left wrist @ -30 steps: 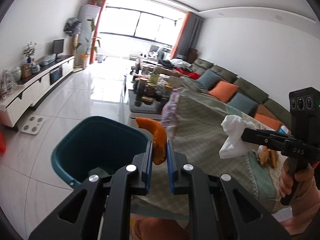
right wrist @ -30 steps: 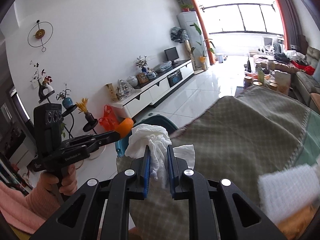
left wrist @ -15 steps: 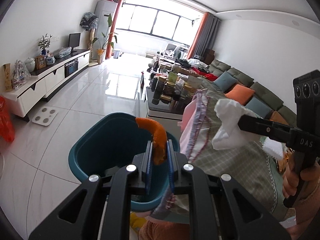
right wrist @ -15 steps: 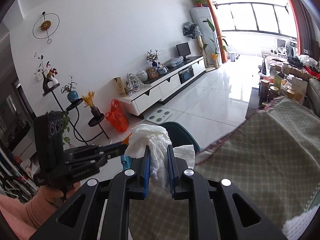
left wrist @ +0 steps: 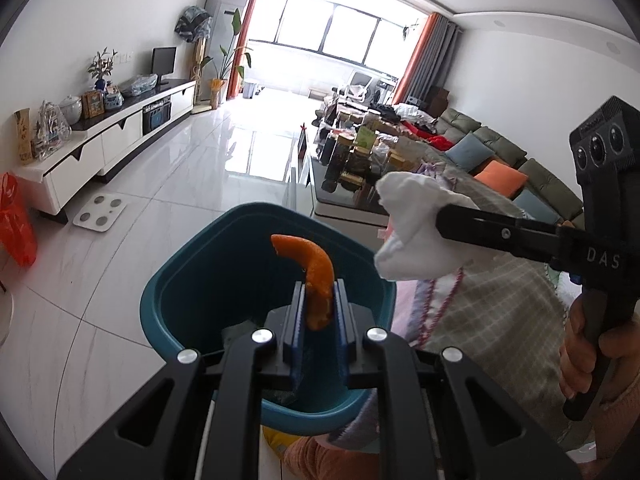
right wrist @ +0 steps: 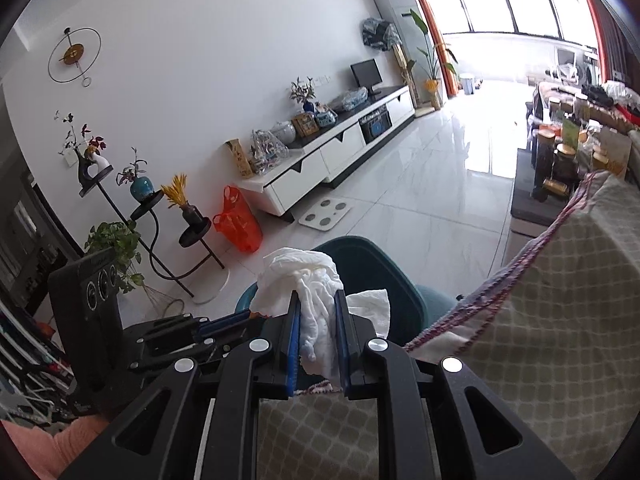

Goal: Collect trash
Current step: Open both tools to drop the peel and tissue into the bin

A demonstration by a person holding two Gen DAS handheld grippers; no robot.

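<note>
My left gripper (left wrist: 319, 292) is shut on a curved piece of orange peel (left wrist: 314, 270), held over the open mouth of a teal trash bin (left wrist: 192, 280) on the floor. My right gripper (right wrist: 316, 304) is shut on a crumpled white tissue (right wrist: 304, 280) at the table's edge; the teal trash bin (right wrist: 384, 276) shows just beyond it. In the left wrist view the right gripper (left wrist: 444, 220) reaches in from the right, and its white tissue (left wrist: 412, 228) hangs just right of the bin's rim. In the right wrist view the left gripper (right wrist: 240, 316) lies low at the left.
A checked tablecloth (right wrist: 540, 320) covers the table beside the bin. A white scale (left wrist: 100, 212), an orange bag (left wrist: 16, 224) and a white TV cabinet (left wrist: 112, 140) line the left. A cluttered coffee table (left wrist: 360, 168) and a sofa (left wrist: 520, 168) stand farther back. Plant stands (right wrist: 152, 208) are near the wall.
Both grippers have swung off the table toward the bin. The peel now hangs over the bin's mouth, and the tissue has come up close to its rim. Both grips are unchanged.
</note>
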